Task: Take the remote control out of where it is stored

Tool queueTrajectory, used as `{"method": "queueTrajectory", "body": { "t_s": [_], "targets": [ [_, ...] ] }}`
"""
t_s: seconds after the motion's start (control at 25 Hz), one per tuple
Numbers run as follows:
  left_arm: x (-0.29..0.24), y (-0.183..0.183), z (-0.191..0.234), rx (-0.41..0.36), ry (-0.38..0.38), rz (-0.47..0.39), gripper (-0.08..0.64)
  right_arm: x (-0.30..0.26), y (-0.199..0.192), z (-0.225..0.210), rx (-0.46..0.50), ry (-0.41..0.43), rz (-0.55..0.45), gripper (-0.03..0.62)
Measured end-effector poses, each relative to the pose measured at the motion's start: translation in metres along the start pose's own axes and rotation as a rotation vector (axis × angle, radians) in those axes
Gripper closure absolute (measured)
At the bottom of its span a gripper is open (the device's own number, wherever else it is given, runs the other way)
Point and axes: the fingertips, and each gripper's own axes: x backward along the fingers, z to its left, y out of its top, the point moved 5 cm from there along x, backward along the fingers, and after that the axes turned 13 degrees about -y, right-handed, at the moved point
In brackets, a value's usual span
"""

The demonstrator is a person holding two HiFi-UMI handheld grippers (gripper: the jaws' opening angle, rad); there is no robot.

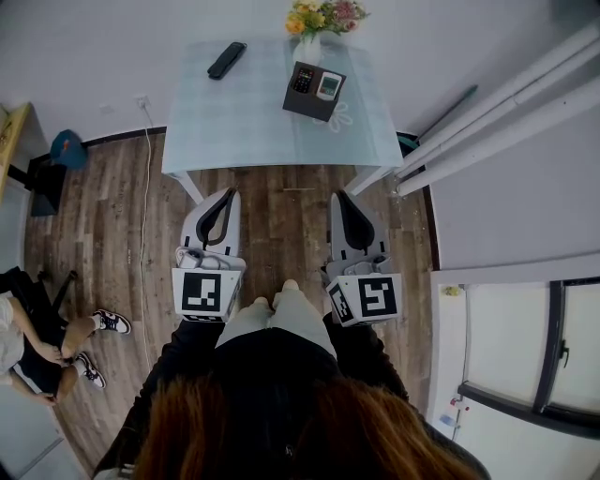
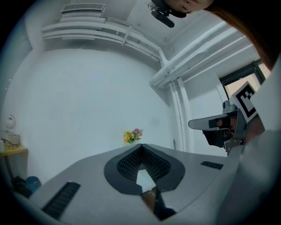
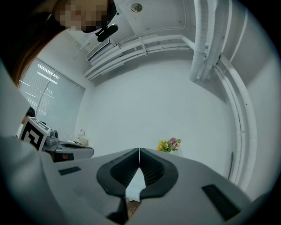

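A dark storage box (image 1: 309, 98) stands on the pale table (image 1: 244, 122), well ahead of me. In it sit a black remote (image 1: 303, 80) and a white remote (image 1: 329, 85). Another black remote (image 1: 227, 59) lies flat at the table's far left. My left gripper (image 1: 231, 193) and right gripper (image 1: 338, 196) hang side by side over the wood floor, short of the table's near edge and pointing level towards it. Both are shut on nothing. In the left gripper view the jaws (image 2: 141, 145) meet at the tip. The same holds in the right gripper view (image 3: 139, 150).
A vase of flowers (image 1: 323, 19) stands behind the box at the table's far edge. White pipes (image 1: 497, 112) run along the wall at the right. A cable (image 1: 143, 187) trails over the floor at the left, and a seated person (image 1: 37, 342) is at the far left.
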Motion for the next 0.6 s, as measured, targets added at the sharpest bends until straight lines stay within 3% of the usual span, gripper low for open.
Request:
{"method": "queueTrajectory", "body": {
  "t_s": [0.6],
  "targets": [
    [-0.032, 0.0, 0.027, -0.043, 0.031, 0.01, 0.555, -0.058, -0.011, 0.002, 0.0, 0.075, -0.006, 0.577]
  ]
}}
